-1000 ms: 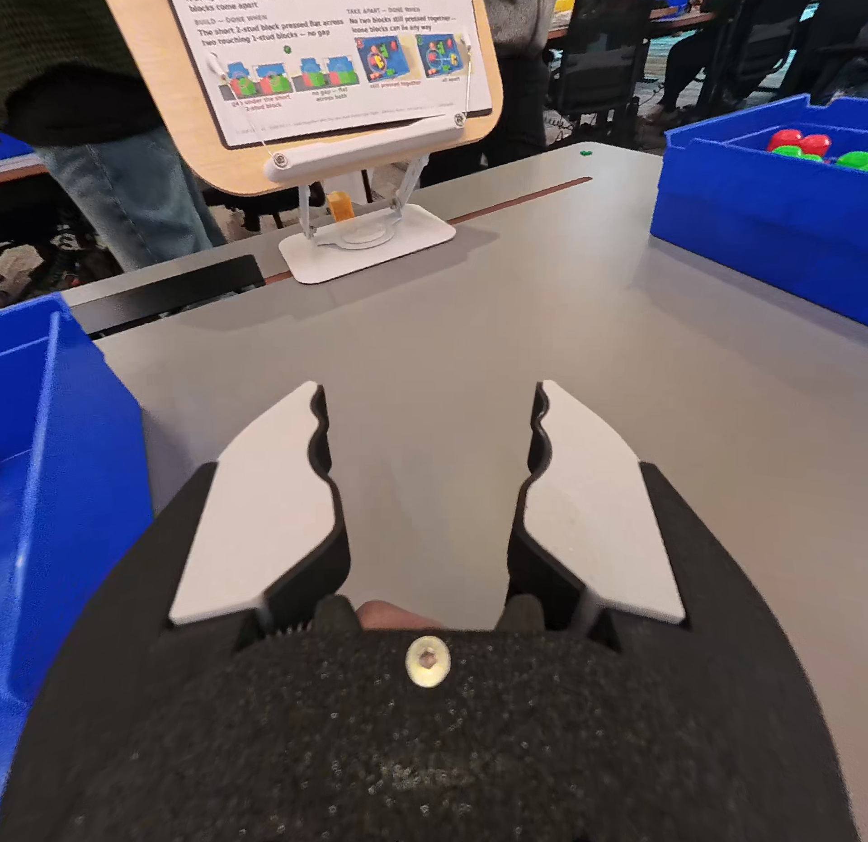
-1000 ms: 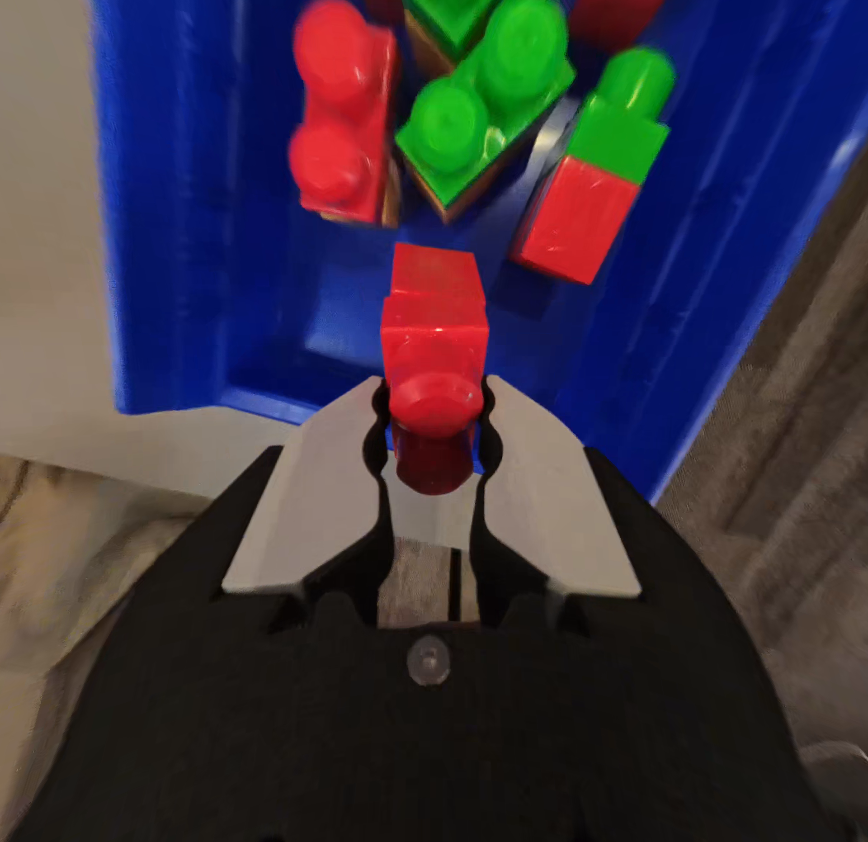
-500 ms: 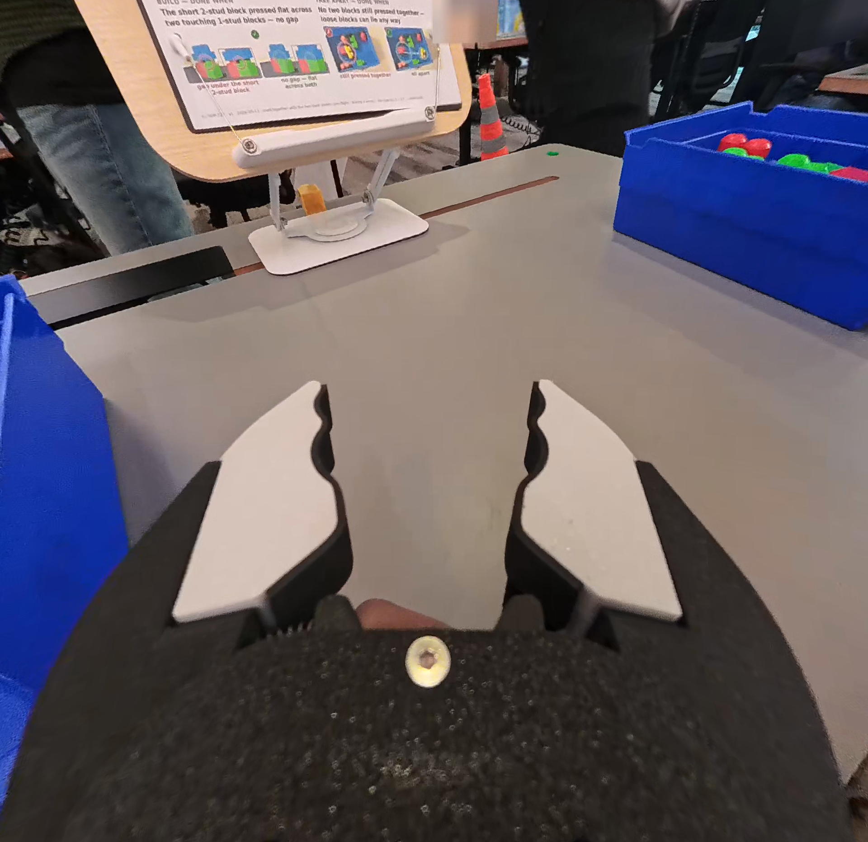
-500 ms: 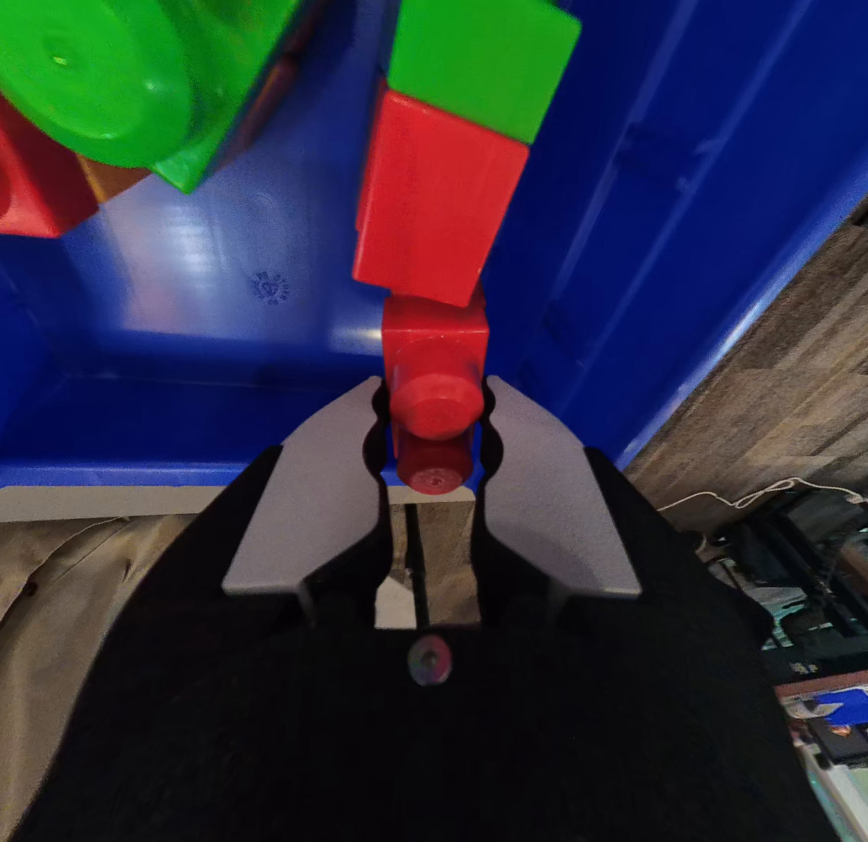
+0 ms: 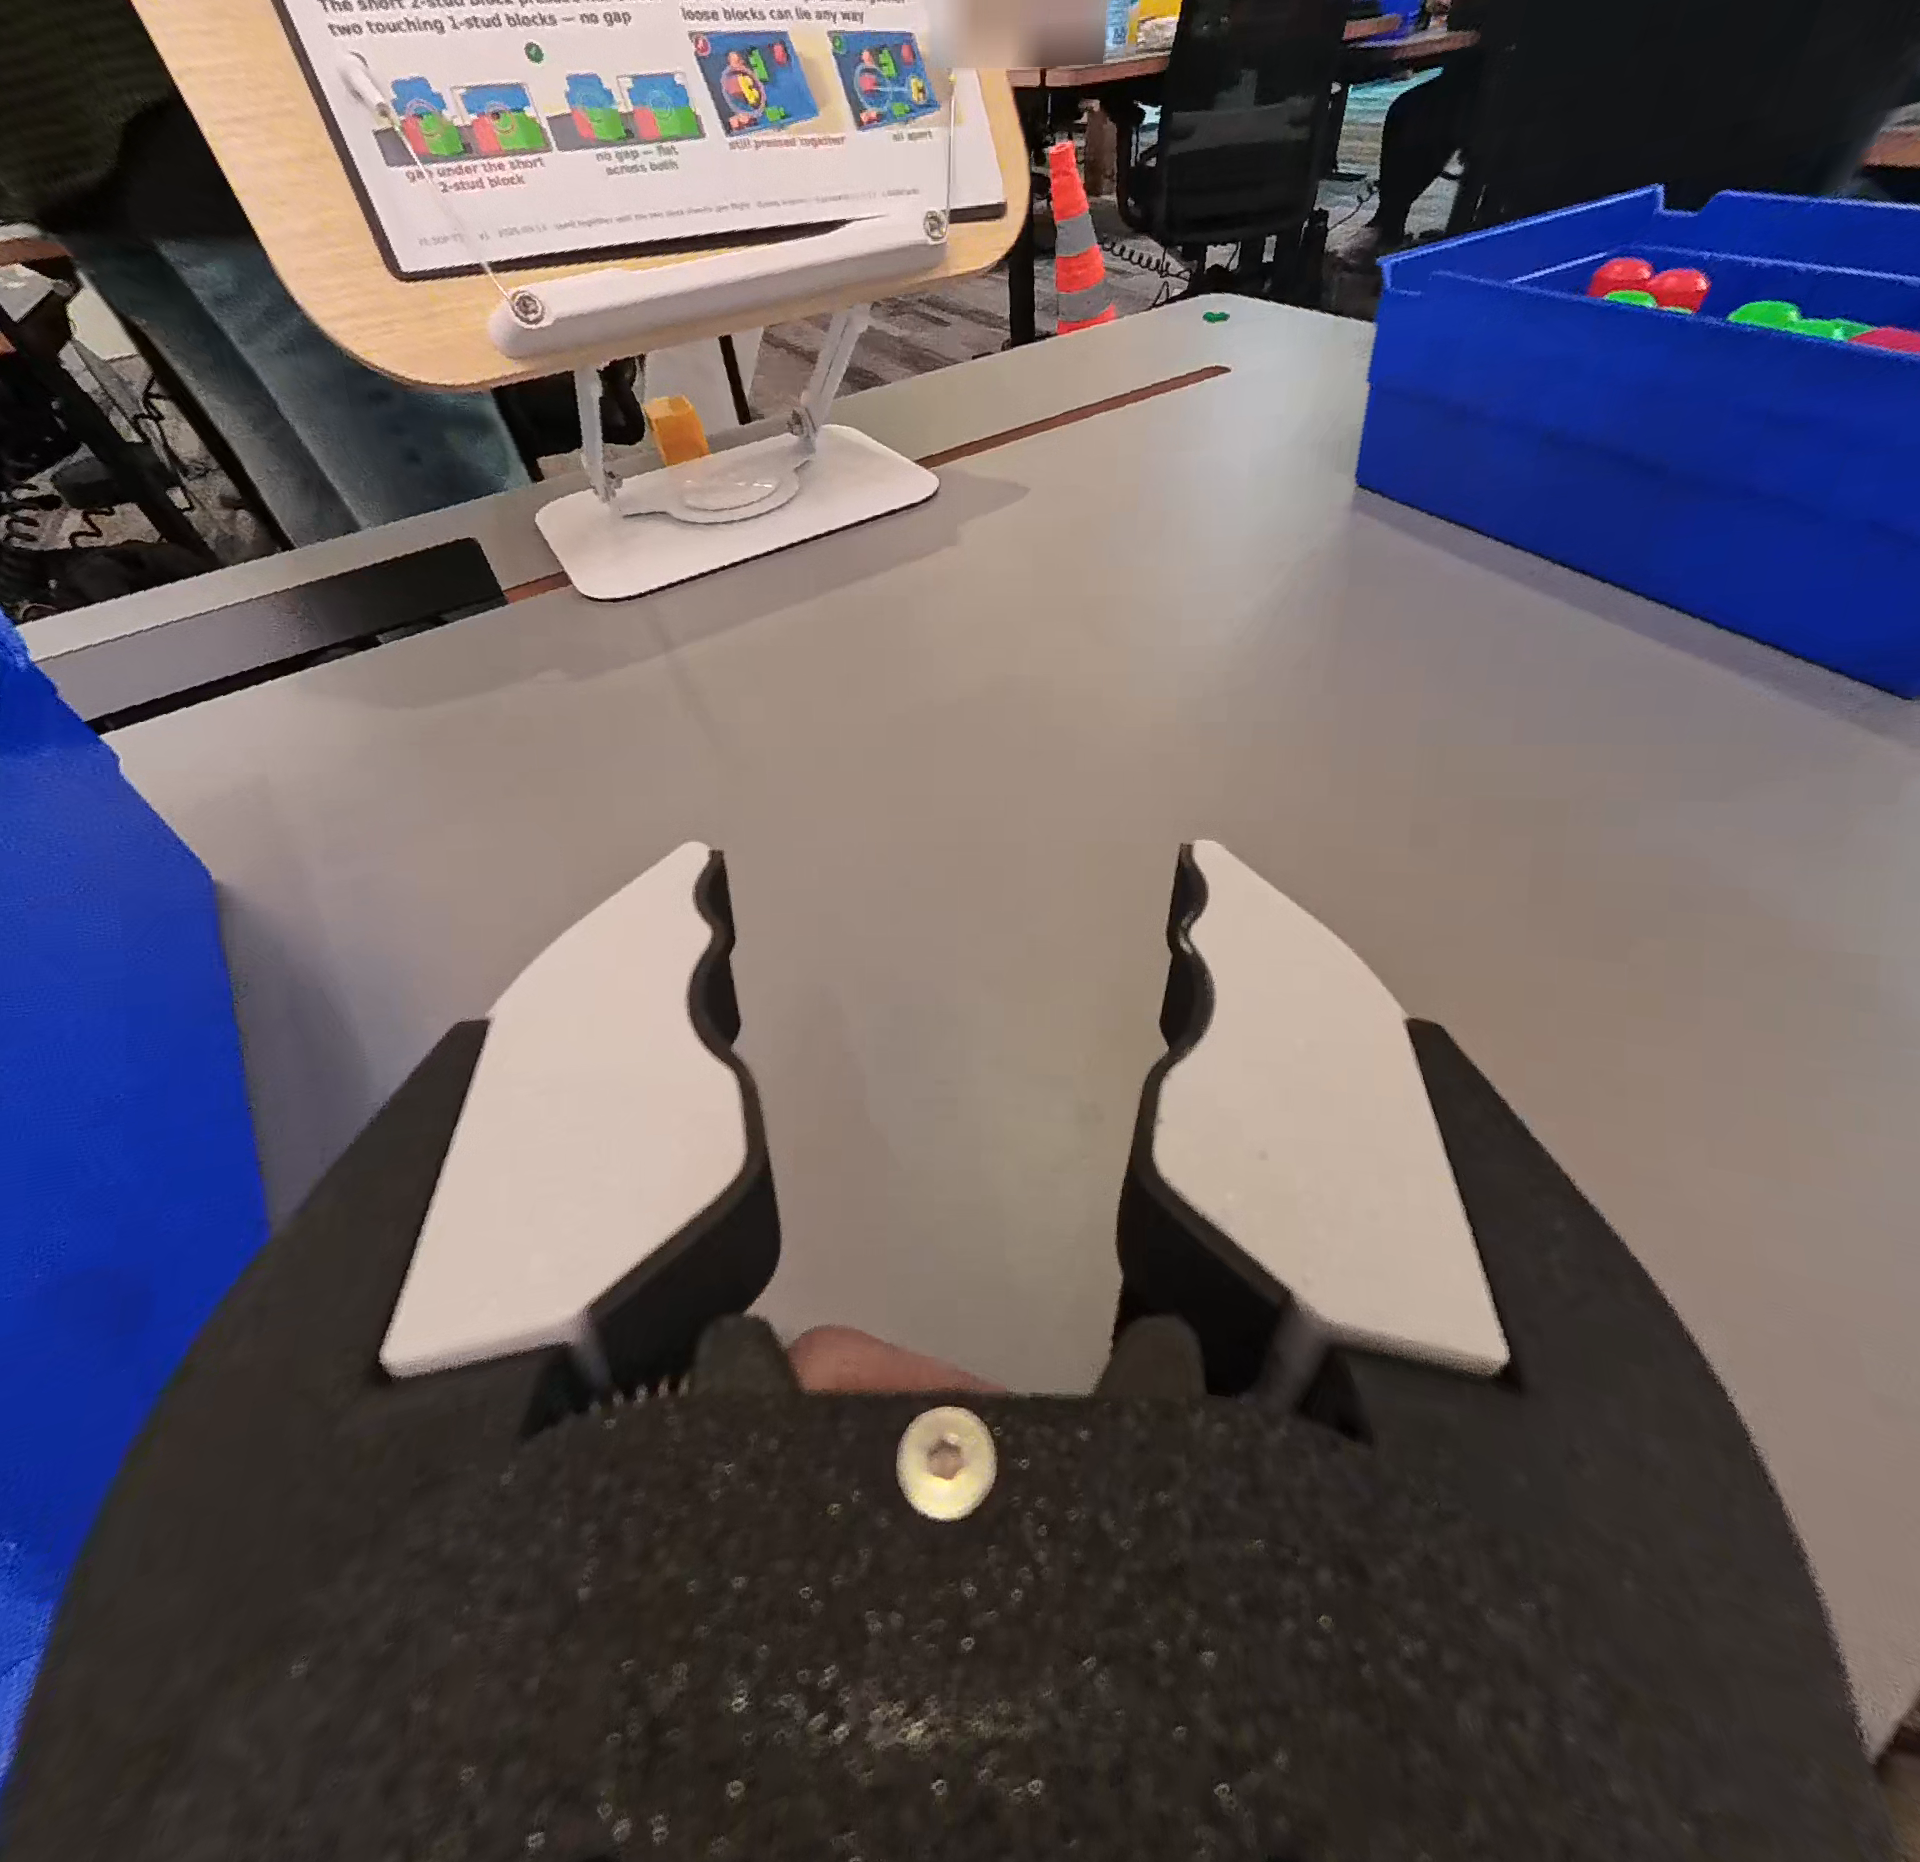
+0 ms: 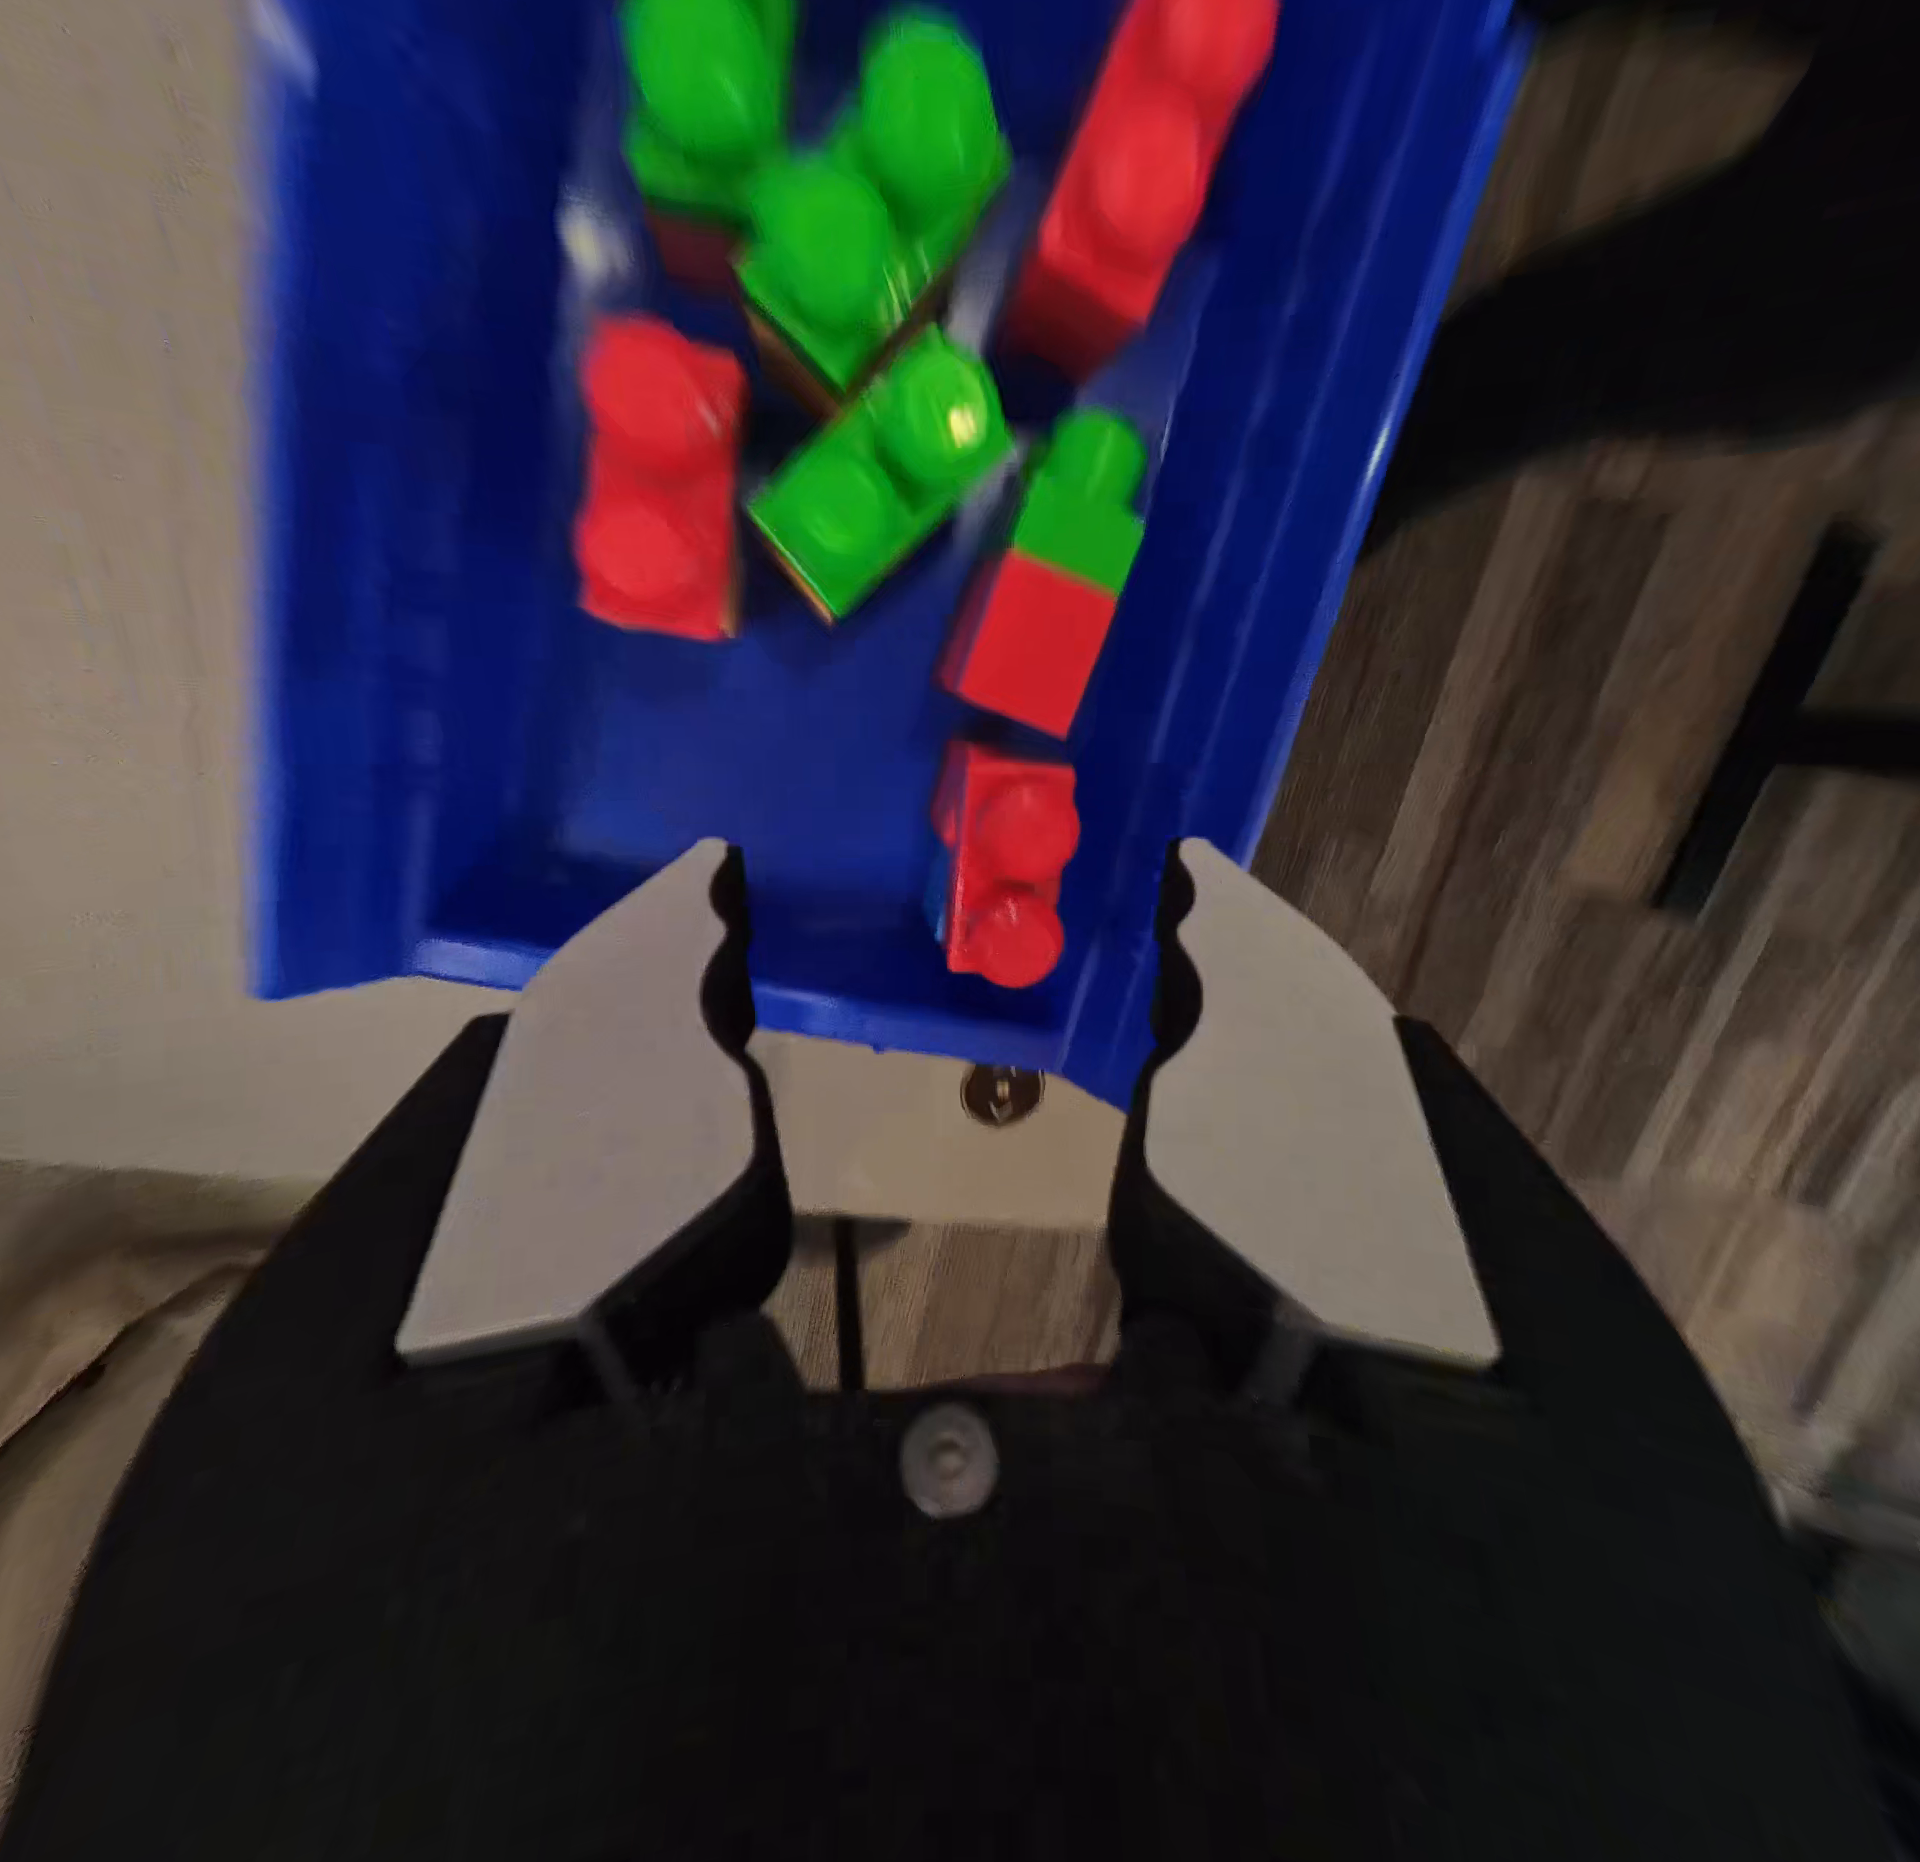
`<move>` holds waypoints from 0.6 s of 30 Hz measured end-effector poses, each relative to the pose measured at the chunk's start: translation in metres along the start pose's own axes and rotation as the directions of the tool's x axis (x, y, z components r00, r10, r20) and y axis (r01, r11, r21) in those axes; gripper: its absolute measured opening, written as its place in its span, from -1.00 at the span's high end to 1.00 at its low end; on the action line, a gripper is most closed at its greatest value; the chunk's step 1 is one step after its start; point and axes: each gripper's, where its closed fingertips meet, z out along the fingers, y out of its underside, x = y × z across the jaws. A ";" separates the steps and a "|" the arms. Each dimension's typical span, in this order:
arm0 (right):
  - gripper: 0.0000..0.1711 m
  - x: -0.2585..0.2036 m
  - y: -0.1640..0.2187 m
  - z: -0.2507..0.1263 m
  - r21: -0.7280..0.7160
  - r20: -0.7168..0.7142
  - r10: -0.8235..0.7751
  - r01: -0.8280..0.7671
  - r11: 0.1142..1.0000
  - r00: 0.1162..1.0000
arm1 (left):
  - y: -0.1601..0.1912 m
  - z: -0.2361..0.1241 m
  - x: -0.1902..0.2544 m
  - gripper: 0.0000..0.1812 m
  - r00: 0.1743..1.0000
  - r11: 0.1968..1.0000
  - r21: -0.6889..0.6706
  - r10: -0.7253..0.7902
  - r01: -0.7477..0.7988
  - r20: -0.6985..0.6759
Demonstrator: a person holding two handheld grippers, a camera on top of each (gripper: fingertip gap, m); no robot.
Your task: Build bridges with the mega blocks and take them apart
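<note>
Red two-stud block (image 6: 1003,867): lies loose in the near right corner of the blue bin (image 6: 416,565), just ahead of the right gripper (image 6: 951,867), between the lines of its two fingertips but beyond them and nearer the right one; not touched by either.

Right gripper: jaws spread wide, nothing held.

Other contents of the same bin, all blurred: a red-and-green joined pair (image 6: 1049,586) close behind the red block along the right wall; a red two-stud block (image 6: 655,482) on the left; green blocks (image 6: 883,472) in the middle; a longer red piece (image 6: 1143,160) at the far right. Stud counts farther back are hard to make out; the bin's far end is cut off.

Left gripper (image 5: 951,856): jaws wide apart, empty, over bare grey table (image 5: 1039,669).

Surroundings in the left wrist view: a second blue bin (image 5: 104,1033), cropped at the left edge; an instruction board on a white stand (image 5: 665,285) at the table's back.
</note>
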 end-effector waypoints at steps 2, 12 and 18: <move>0.10 -0.018 -0.024 -0.034 0.256 -0.051 -0.033 0.045 0.966 0.998 | 0.001 0.001 -0.002 0.11 1.000 1.000 -0.011 -0.010 0.010 0.001; 0.09 -0.180 -0.060 -0.077 0.911 -0.087 0.004 0.078 0.405 0.996 | -0.006 -0.007 -0.008 0.13 0.995 0.999 0.047 0.000 -0.005 0.104; 0.08 -0.268 -0.053 -0.038 0.949 -0.025 -0.077 0.048 0.311 0.997 | 0.011 -0.014 -0.002 0.13 0.985 0.999 0.007 -0.045 0.044 0.164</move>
